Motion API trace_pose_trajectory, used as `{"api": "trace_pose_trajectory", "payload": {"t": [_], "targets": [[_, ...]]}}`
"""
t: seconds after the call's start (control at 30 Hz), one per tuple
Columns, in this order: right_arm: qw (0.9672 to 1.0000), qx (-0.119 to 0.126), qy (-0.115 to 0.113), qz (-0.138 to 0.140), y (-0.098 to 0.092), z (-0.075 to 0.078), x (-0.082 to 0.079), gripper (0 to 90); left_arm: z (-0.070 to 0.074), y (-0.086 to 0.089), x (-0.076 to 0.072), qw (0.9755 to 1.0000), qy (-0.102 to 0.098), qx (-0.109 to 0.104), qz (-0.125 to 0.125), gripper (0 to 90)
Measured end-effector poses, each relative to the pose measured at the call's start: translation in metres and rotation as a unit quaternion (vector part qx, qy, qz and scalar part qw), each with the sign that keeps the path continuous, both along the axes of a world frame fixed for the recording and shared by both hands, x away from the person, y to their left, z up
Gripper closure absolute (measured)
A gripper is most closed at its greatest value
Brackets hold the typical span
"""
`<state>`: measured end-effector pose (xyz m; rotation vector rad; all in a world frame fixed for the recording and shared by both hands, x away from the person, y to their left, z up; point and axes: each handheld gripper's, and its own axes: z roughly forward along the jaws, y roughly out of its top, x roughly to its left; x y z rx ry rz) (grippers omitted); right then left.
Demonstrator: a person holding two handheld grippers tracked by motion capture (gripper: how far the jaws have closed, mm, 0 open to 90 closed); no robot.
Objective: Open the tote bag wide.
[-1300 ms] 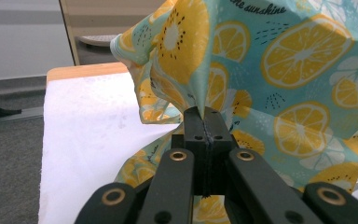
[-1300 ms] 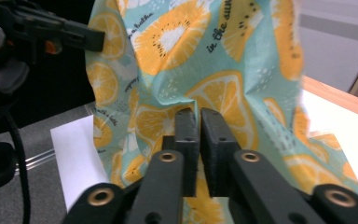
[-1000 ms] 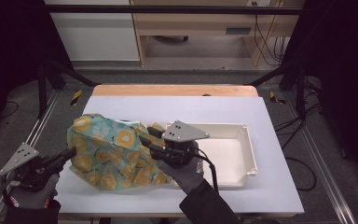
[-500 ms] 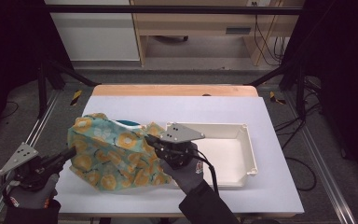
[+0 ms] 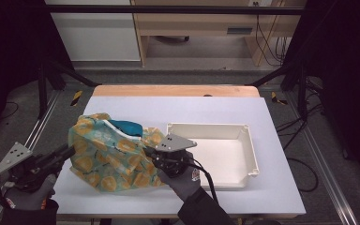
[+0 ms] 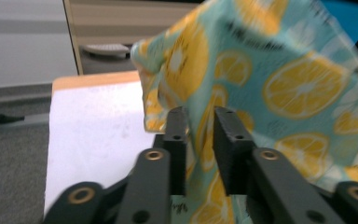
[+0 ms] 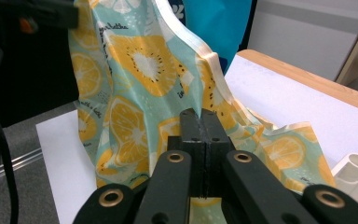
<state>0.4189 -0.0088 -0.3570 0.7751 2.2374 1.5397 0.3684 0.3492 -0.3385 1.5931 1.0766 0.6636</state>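
Right claw (image 5: 151, 155) is clamped on the lemon-print cloth bag (image 5: 112, 152): in the right gripper view its jaws stand fully together with a fold of the fabric pinched between them, at the bag's side nearest the white tray (image 5: 243, 136). Left claw (image 5: 69, 151) sits at the bag's opposite edge. In the left gripper view its jaws stand slightly apart, with a hanging edge of the fabric in the gap between them; they have just been opening, and the pads do not press on the cloth. The bag lies crumpled on the white bench (image 5: 272, 187), left of centre, just beside the tray's left wall. Its mouth faces up and toward the far side, showing a teal lining (image 5: 124, 126) and a cream-coloured hem. The tray stands on the bench to the right of the bag.
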Motion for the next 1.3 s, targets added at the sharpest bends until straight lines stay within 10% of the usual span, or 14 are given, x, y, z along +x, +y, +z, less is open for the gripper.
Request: {"api": "trace_pose_trajectory", "payload": {"t": [0.27, 0.6, 0.87, 1.3], "targets": [[1.0, 0.003, -0.001, -0.002, 0.0, 0.001, 0.0, 90.0, 0.026, -0.006, 0.006, 0.9995, -0.023, 0.019, -0.001, 63.8], [1.0, 0.006, -0.004, -0.002, 0.001, 0.003, 0.0, 90.0, 0.025, -0.008, 0.013, 0.9993, -0.01, 0.037, 0.001, 90.0], [0.9996, 0.018, -0.021, 0.004, 0.008, 0.015, -0.002, 90.0, 0.026, 0.011, -0.004, 0.9994, -0.033, -0.002, 0.006, 90.0], [0.9996, 0.008, -0.02, 0.018, 0.03, 0.017, 0.0, 90.0, -0.008, 0.033, -0.026, 0.9998, -0.009, 0.003, 0.017, 90.0]]}}
